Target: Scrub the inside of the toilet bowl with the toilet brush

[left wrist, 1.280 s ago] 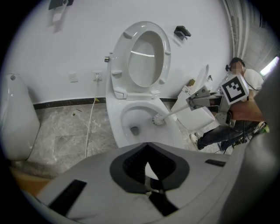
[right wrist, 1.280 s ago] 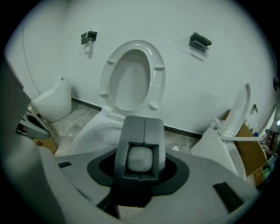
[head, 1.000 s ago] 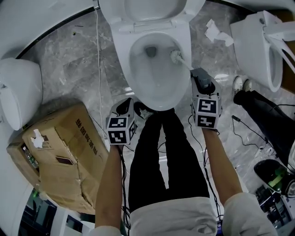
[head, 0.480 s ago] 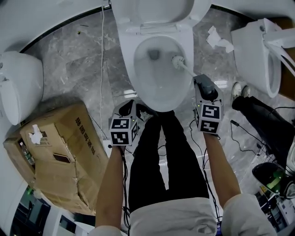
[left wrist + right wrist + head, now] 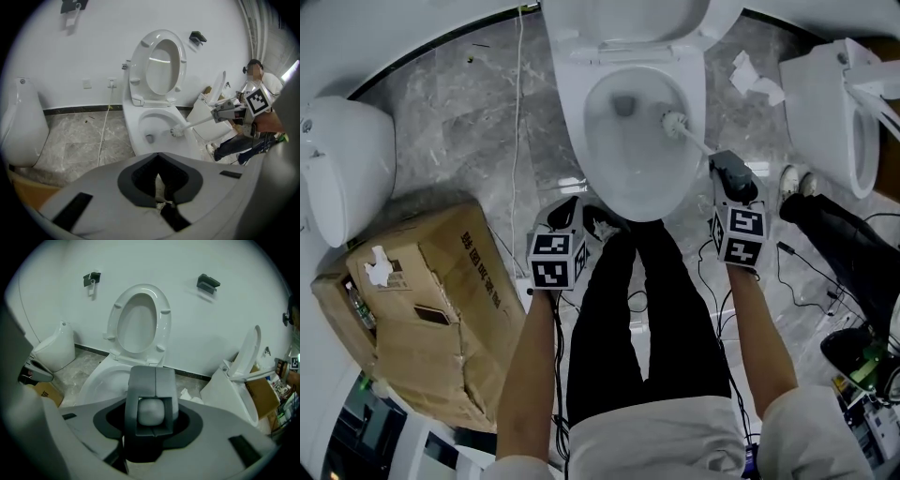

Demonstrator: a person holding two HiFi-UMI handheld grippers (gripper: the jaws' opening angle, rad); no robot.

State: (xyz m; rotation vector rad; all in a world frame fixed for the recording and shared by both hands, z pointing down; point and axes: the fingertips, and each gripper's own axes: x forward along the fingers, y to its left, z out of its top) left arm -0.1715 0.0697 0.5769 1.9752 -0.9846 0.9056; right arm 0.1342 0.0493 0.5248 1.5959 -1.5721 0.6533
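Jaws of the right gripper (image 5: 151, 411) clamp the handle end of the toilet brush (image 5: 686, 131), whose long axis slants forward-left down to bristles at the right inner wall of the toilet bowl (image 5: 572, 112). The left gripper (image 5: 161, 205), jaws together on nothing, hangs off the bowl's near-left rim.

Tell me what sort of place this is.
Probably a test or storage room for bathroom fixtures, not a home bathroom: a second toilet stands beside the open toilet, another white fixture on the other side, and a cardboard box on the floor.
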